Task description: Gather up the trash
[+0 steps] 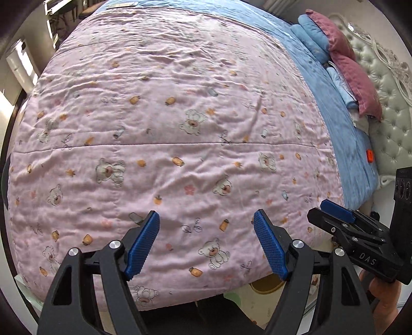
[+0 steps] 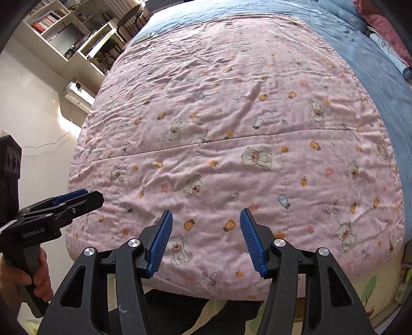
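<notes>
Both grippers hang over the near edge of a bed covered by a pink bear-print quilt [image 1: 180, 128]. My left gripper [image 1: 206, 214] is open with only quilt showing between its blue pads. In its own view my right gripper [image 2: 206, 214] is also open and holds nothing. Each gripper appears side-on in the other's view: the right one [image 1: 332, 214] at the right, the left one [image 2: 85, 197] at the left. A small orange object [image 1: 370, 156] lies on the blue sheet [image 1: 347, 144] near the headboard. A flat pale item [image 2: 144, 38] rests at the bed's far end; I cannot tell what it is.
Blue and maroon pillows [image 1: 342, 64] lean against a tufted grey headboard [image 1: 391, 116] on the right. White shelves with books [image 2: 64, 31] and a stool [image 2: 131, 13] stand beyond the bed's far left. A patterned floor mat [image 2: 373, 291] shows under the quilt's edge. A hand [image 2: 23, 278] grips the left handle.
</notes>
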A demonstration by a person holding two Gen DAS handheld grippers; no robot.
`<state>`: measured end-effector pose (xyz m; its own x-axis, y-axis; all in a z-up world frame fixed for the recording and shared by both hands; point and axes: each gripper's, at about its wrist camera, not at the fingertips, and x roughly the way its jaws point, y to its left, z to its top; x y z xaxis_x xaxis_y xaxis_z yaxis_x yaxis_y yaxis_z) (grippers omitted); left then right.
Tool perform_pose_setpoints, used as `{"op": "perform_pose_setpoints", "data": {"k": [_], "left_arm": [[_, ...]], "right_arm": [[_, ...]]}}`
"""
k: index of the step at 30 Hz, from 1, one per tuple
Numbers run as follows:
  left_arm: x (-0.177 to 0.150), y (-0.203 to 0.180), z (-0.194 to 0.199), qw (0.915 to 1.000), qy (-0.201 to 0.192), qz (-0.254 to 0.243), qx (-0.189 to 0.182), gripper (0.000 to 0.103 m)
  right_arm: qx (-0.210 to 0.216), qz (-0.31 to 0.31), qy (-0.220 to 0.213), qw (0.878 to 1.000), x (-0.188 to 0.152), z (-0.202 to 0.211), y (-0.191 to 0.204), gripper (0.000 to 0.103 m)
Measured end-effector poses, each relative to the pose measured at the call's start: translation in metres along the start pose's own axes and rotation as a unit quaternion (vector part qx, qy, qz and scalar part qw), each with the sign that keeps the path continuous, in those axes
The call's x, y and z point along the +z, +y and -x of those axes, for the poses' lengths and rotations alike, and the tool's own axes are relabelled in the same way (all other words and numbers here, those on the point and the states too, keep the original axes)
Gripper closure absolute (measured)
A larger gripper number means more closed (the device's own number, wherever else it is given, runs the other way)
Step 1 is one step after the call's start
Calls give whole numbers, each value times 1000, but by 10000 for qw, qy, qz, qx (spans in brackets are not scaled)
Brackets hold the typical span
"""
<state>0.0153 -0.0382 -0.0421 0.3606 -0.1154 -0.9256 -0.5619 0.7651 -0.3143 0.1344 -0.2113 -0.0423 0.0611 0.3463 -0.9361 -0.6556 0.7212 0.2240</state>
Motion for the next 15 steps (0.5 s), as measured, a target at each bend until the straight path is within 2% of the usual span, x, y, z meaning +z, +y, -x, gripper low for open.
{"op": "perform_pose_setpoints", "data": {"k": [7, 15], "left_arm": [[4, 23, 2, 9996, 76, 139, 241, 28], [4, 19, 2, 9989, 26, 361, 312, 28]], "right_arm": [[-101, 184, 42, 9998, 12, -9, 20, 49], [-22, 453, 233, 9987, 22, -17, 21, 49]]}}
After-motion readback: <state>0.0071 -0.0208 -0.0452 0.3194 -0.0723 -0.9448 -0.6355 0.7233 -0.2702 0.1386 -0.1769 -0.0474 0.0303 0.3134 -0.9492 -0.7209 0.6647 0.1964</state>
